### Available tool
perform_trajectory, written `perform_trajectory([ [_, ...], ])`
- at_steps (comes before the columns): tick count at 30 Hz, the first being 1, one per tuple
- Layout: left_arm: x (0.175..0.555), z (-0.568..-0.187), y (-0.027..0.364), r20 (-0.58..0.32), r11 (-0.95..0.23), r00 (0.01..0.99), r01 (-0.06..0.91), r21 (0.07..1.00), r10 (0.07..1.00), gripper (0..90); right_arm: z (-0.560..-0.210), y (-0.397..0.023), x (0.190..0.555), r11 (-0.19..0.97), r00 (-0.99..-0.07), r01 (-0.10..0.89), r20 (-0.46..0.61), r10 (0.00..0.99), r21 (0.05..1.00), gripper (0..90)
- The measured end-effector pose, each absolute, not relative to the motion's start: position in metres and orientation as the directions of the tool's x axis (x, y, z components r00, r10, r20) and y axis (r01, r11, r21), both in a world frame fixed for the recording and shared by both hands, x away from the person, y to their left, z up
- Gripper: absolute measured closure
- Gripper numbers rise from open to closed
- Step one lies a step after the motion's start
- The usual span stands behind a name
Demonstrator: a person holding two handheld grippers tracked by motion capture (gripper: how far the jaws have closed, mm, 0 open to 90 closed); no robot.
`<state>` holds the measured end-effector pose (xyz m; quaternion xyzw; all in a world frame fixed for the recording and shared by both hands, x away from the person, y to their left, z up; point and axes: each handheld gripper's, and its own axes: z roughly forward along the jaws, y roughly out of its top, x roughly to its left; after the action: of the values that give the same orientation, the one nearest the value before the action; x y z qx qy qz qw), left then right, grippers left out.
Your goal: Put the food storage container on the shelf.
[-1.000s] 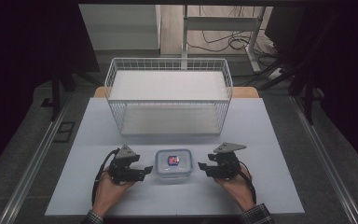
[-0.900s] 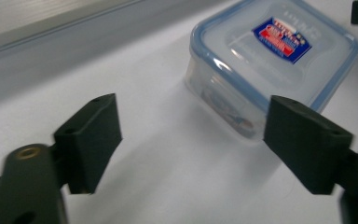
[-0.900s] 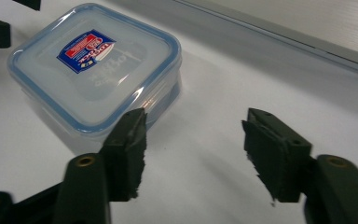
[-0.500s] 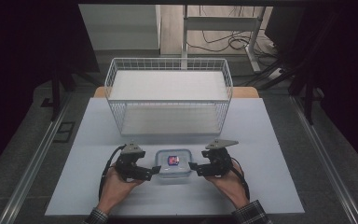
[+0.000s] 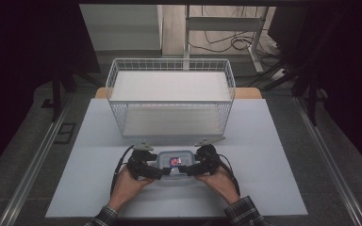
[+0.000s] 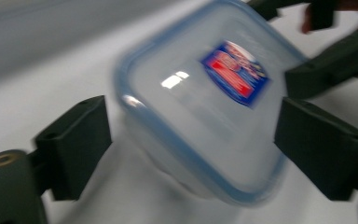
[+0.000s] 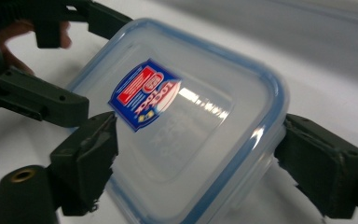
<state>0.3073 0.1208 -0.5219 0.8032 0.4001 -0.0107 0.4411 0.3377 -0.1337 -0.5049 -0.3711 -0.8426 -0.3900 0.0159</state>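
Your left gripper [image 5: 156, 173] is spread wide around the left end of the clear plastic box [image 5: 173, 164]. In the left gripper view its two black jaws stand on either side of the box, and you can see a gap at each jaw, so it is not squeezing yet. Your right gripper [image 5: 185, 169] is wide too, at the right end of the box. In the right gripper view its jaws sit very close to the box's edges, and I cannot tell if they press on it. The box has a blue-edged lid [image 7: 182, 116] with a red and blue sticker [image 7: 144, 93]. It sits on the white table [image 5: 273, 155] between your hands, and I cannot tell what is inside. Behind it stands a white wire basket [image 5: 118, 80].
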Motion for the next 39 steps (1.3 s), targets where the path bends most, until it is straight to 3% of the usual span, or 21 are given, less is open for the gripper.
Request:
perform_trajectory([
  [5,0.299,-0.518,0.125,-0.372,-0.283,0.667,0.661,0.695,0.646,21.3,-0.503,-0.141,0.331,0.418,-0.721,0.646,0.331,0.608,0.639,22.2],
  [10,0.283,-0.518,0.135,-0.402,-0.277,0.675,0.666,0.692,0.619,41.4,-0.497,-0.153,0.318,0.412,-0.721,0.646,0.338,0.605,0.642,40.4],
  [13,0.281,-0.517,0.142,-0.445,-0.233,0.664,0.678,0.697,0.601,51.3,-0.496,-0.157,0.315,0.402,-0.724,0.644,0.346,0.597,0.651,45.1],
  [20,0.280,-0.523,0.150,-0.498,-0.180,0.657,0.687,0.704,0.566,54.5,-0.500,-0.173,0.315,0.373,-0.734,0.651,0.423,0.531,0.661,52.8],
  [22,0.278,-0.521,0.157,-0.485,-0.133,0.636,0.678,0.723,0.600,58.4,-0.500,-0.173,0.315,0.370,-0.733,0.652,0.427,0.529,0.662,53.0],
  [23,0.281,-0.522,0.162,-0.503,-0.133,0.644,0.681,0.720,0.576,71.8,-0.501,-0.179,0.317,0.339,-0.721,0.673,0.480,0.499,0.657,59.4],
  [28,0.282,-0.522,0.160,-0.487,-0.148,0.655,0.670,0.727,0.577,70.1,-0.493,-0.177,0.313,0.347,-0.746,0.622,0.399,0.532,0.702,64.3],
  [32,0.283,-0.524,0.155,-0.486,-0.175,0.659,0.678,0.714,0.574,63.2,-0.497,-0.179,0.315,0.326,-0.730,0.645,0.429,0.532,0.691,63.1],
  [39,0.282,-0.525,0.157,-0.491,-0.183,0.660,0.684,0.706,0.569,65.7,-0.501,-0.179,0.314,0.307,-0.705,0.677,0.470,0.531,0.669,58.6],
])
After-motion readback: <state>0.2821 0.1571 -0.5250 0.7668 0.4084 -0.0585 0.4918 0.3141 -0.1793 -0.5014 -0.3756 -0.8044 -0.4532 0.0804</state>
